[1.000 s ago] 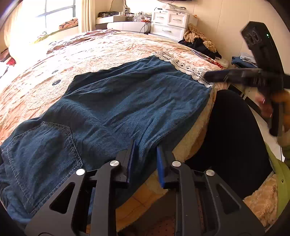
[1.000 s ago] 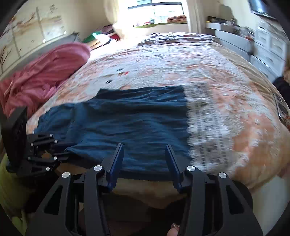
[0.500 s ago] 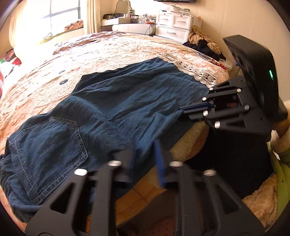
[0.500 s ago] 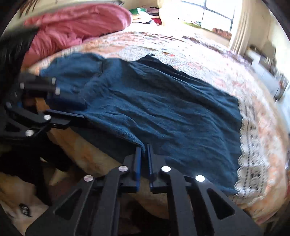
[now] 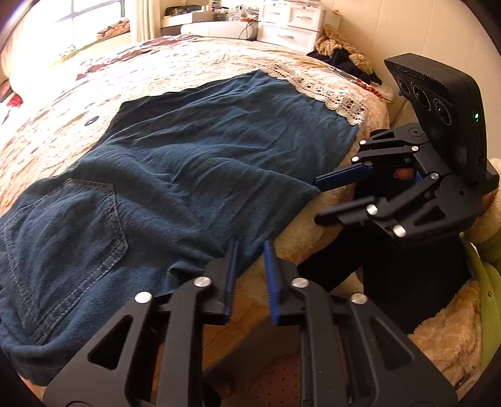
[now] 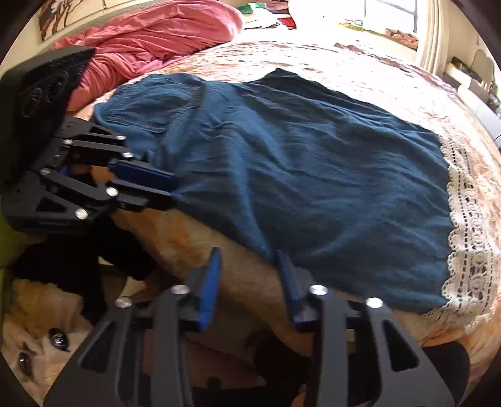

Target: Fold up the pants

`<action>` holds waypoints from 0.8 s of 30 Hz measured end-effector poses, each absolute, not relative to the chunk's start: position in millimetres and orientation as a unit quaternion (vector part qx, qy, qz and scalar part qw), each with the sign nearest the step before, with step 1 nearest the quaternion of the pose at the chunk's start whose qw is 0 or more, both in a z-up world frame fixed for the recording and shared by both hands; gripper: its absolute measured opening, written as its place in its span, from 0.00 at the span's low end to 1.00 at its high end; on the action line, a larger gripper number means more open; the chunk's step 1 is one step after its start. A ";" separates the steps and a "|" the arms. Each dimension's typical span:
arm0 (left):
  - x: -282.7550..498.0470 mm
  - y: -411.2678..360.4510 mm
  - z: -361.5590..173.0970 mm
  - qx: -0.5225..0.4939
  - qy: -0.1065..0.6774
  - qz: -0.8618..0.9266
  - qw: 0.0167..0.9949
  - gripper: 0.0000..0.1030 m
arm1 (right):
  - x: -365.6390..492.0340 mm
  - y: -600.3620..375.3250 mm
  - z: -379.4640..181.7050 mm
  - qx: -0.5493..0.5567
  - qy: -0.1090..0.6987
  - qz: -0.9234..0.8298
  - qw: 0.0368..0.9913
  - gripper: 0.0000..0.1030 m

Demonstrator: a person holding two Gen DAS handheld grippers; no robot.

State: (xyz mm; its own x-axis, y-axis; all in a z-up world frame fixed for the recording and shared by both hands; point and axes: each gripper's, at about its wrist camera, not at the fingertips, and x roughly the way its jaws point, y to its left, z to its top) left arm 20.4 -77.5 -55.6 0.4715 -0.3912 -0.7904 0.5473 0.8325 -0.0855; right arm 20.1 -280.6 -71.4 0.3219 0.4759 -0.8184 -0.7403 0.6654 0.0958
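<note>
Both claws tilt down toward the near edge of the bed; the left gripper [image 5: 249, 275] stands with a narrow gap between its blue pads, having just opened a little, the hem of the dark blue denim pants [image 5: 175, 181] at its left pad but nothing pinched; the right gripper [image 6: 247, 281] is spread wider, its jaws having just opened, its right pad at the cloth's edge with only fuzzy tan blanket [image 6: 244, 269] between the pads. The pants lie flat ahead of both claws on the peach floral bedspread [image 5: 194, 59], long axis running across the views; the stitched back pocket and waist end lie ahead and left of the left claw, the leg end toward the white lace trim [image 5: 328, 94]. Only the left wrist view shows the white drawers [image 5: 291, 22] beyond; only the right wrist view shows the rumpled pink blanket [image 6: 150, 40] far left of its claw; each view catches the other claw at the pants' edge.
</note>
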 end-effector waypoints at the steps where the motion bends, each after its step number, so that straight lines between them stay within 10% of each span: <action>1: 19.2 -78.2 -55.5 0.090 0.433 -0.278 0.853 0.17 | 19.5 -283.0 -68.5 -0.141 0.440 0.386 0.798 0.41; 11: 46.4 -47.8 -1.2 0.030 0.389 -0.235 0.890 0.62 | 67.7 -361.7 -11.1 0.050 0.379 0.311 0.870 0.72; 24: 198.7 -11.1 -18.3 -0.042 0.475 -0.115 0.872 0.54 | 240.3 -430.1 -36.9 0.148 0.446 0.196 0.861 0.64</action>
State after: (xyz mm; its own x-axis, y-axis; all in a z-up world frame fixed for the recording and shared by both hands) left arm 198.7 -11.1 -18.3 0.5226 -0.2405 -0.8179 0.1604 0.9700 -0.1827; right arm 240.3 -430.1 -36.9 0.5251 0.4693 -0.7100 -0.2049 0.8794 0.4297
